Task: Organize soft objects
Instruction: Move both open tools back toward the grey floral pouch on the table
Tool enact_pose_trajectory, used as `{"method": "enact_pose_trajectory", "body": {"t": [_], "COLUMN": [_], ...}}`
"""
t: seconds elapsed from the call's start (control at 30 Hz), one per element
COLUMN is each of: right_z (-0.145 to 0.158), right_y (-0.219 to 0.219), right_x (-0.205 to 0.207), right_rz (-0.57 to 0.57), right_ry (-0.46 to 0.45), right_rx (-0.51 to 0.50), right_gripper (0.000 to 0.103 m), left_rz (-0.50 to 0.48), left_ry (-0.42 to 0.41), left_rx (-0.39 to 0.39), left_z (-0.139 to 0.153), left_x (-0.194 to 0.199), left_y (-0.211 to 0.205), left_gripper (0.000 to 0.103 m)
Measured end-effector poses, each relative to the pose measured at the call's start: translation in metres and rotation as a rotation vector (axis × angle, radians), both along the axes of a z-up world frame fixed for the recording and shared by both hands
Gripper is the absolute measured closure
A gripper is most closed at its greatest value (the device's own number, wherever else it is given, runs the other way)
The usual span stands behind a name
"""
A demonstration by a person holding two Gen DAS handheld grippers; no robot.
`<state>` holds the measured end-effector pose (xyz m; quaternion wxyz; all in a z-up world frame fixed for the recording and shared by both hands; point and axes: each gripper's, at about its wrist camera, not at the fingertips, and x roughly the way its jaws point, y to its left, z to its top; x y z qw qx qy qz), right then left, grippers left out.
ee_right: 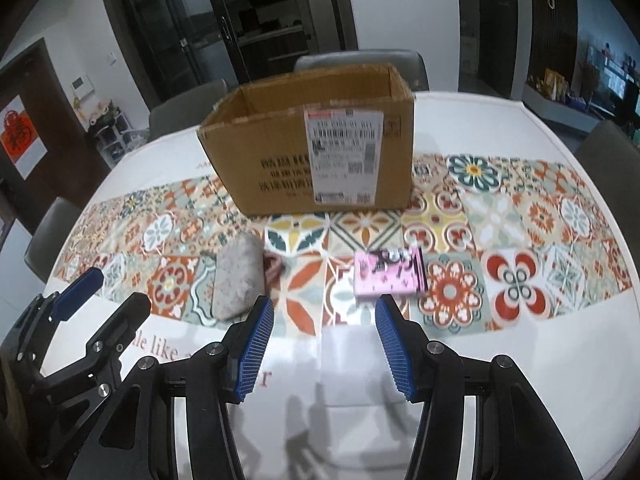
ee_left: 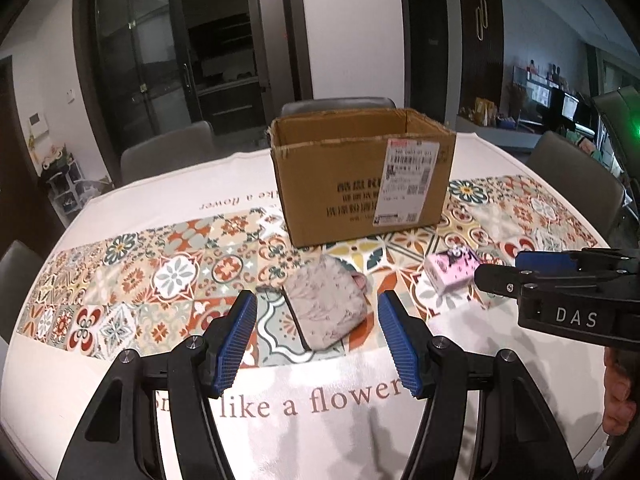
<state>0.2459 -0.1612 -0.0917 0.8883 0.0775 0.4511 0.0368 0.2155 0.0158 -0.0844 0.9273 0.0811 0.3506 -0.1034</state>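
Note:
A soft grey-pink pouch (ee_left: 324,304) (ee_right: 238,280) lies on the patterned tablecloth in front of an open cardboard box (ee_left: 360,176) (ee_right: 312,148). A pink printed packet (ee_left: 450,274) (ee_right: 388,274) lies to the pouch's right. My left gripper (ee_left: 317,298) (ee_right: 118,288) is open and hangs just short of the pouch, which shows between its blue pads untouched. My right gripper (ee_right: 325,304) (ee_left: 500,270) is also open, with nothing in it. It points at the cloth just left of the pink packet, close to the packet's near edge.
The round table (ee_left: 120,184) carries a white cloth with a tiled band and printed lettering. Grey chairs (ee_left: 168,152) (ee_left: 572,176) stand around its far side. A hand (ee_left: 620,392) holds the right gripper. Cabinets and doors stand behind.

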Motion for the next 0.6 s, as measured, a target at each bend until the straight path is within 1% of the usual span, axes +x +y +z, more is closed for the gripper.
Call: {"method": "enact_pose_trajectory", "body": {"t": [0.37, 0.6], "right_z": [-0.043, -0.068], "right_y": [0.000, -0.003], "right_x": [-0.003, -0.001], "right_rz": [-0.025, -0.050], "right_ry": [0.125, 0.195], "right_rx": [0.018, 0.025], "right_gripper": [0.049, 0.049], "left_rz": [-0.017, -0.040], "left_ry": [0.047, 0.074], "left_rx": [0.037, 0.043], "left_z": [-0.030, -0.046], "left_x": [0.002, 0.009], "left_y": [0.000, -0.003], "left_gripper": [0.041, 0.040]}}
